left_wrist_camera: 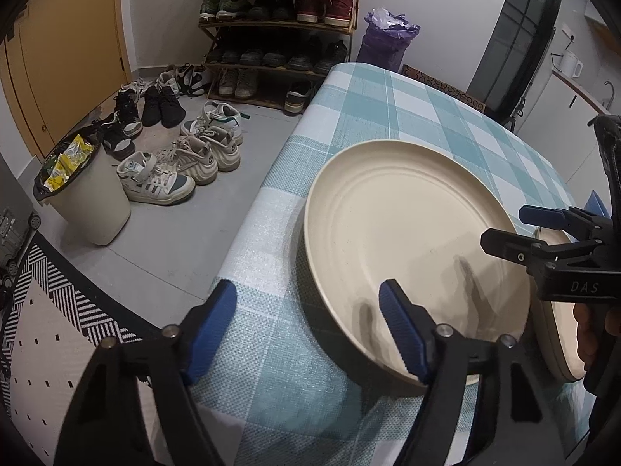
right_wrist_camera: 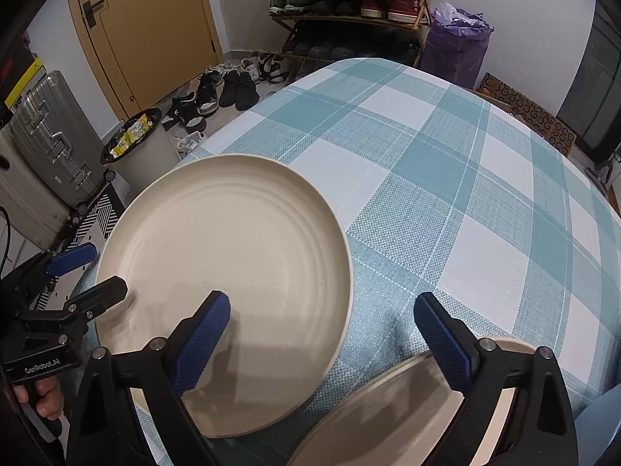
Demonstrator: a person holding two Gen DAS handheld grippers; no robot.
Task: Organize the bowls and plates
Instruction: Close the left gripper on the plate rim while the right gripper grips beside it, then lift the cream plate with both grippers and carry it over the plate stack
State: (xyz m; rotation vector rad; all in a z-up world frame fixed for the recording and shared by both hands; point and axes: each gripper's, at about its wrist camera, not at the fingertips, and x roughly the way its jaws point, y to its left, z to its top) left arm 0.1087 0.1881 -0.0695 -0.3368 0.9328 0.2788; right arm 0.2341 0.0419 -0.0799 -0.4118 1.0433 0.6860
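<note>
a: what's behind the table?
b: a shoe rack by the wall, a bin holding yellow wrappers.
a: and the large plate?
b: cream, faint rings, flat on the checked cloth at the table's left edge. a second plate sits near the front edge, cut off by the frame.
a: the left hand-held gripper?
b: jaws apart, straddling the large plate's near rim, not pressing.
a: right hand-held gripper?
b: wide, nothing gripped.
</note>
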